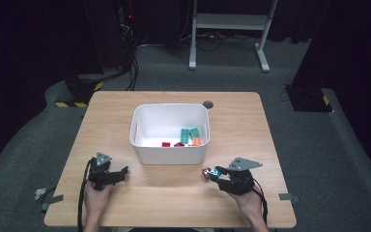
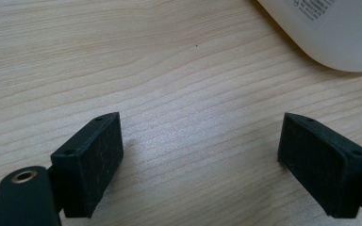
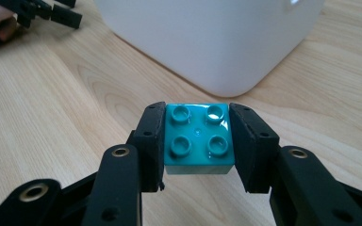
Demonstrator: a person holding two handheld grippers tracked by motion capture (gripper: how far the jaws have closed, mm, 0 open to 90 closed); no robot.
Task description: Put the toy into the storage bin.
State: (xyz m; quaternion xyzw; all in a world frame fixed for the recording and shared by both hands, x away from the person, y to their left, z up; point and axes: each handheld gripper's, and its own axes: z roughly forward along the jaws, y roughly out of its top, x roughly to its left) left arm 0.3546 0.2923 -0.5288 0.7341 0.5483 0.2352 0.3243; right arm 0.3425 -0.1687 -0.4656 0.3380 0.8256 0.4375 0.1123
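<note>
A square teal plastic building brick (image 3: 198, 139) with four round studs on top sits clamped between the two black jaws of the right gripper (image 3: 198, 141), one pad pressed flat against each of its opposite sides, studs facing up toward that gripper's camera. In the high view the same brick (image 1: 217, 171) shows as a small teal spot at the tip of the right gripper (image 1: 216, 175), at the near right of the light wooden table (image 1: 174, 193), just in front of the white plastic bin's near right corner; whether it hangs clear of the wood or rests on it cannot be told. Just beside it, on the side toward the table's middle, is a small dark red piece (image 1: 206, 172), too small to tell whether it touches the brick or the jaws. The white rounded rectangular bin (image 1: 145, 152) stands at the table's middle, and inside it lie at least four pieces: two teal bricks (image 1: 189, 135) side by side, an orange one (image 1: 197, 141) touching them at the near side, and two red or dark red ones (image 1: 172, 144) near the front wall. The left gripper (image 1: 121, 173) rests at the near left of the table, well apart from the right one, with its jaws standing wide apart over bare wood and nothing between them; a corner of the bin (image 2: 330, 33) shows beyond them. There is one bin, two grippers, one held brick.
</note>
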